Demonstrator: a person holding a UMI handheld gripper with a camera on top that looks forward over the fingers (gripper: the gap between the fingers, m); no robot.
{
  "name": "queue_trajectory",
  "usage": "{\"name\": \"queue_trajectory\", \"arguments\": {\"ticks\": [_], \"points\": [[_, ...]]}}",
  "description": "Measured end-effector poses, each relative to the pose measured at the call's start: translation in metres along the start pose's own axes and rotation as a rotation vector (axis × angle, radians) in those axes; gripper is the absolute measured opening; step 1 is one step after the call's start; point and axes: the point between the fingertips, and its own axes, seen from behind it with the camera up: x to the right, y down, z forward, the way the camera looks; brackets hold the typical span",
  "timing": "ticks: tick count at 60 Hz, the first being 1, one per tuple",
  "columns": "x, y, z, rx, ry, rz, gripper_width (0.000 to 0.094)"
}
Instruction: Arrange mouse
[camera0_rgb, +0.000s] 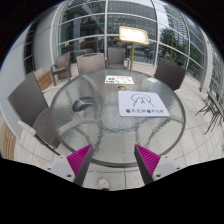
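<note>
One dark mouse (84, 101) is seen on the round glass tabletop (60, 125), its long axis running roughly crosswise to the jaws; which end is the front cannot be told. It lies well beyond the jaws, left of one white mat (141, 104). The gripper (113, 158) is held with jaws apart, nothing between them. Several chairs are seen around the tabletop.

A round glass table (100, 125) fills the scene ahead of the gripper (112, 160), whose two fingers stand apart with nothing between them, the pink pads (79, 157) facing inward. On the table's far half lies a white mat (141, 103); left of it, a small dark mouse (82, 102). Grey chairs (90, 64) ring the table, and a wooden stand (131, 36) rises beyond it.
</note>
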Motion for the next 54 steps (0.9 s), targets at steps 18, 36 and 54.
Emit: {"name": "queue_trajectory", "arguments": {"ticks": [18,36,54], "points": [[-0.127,-0.044,0.125,-0.049,-0.090,-0.013,0.0854],[-0.177,-0.130,0.228,-0.037,-0.116,0.000,0.0843],[-0.206,-0.161,0.269,-0.098,-0.115,-0.091,0.0562]]}}
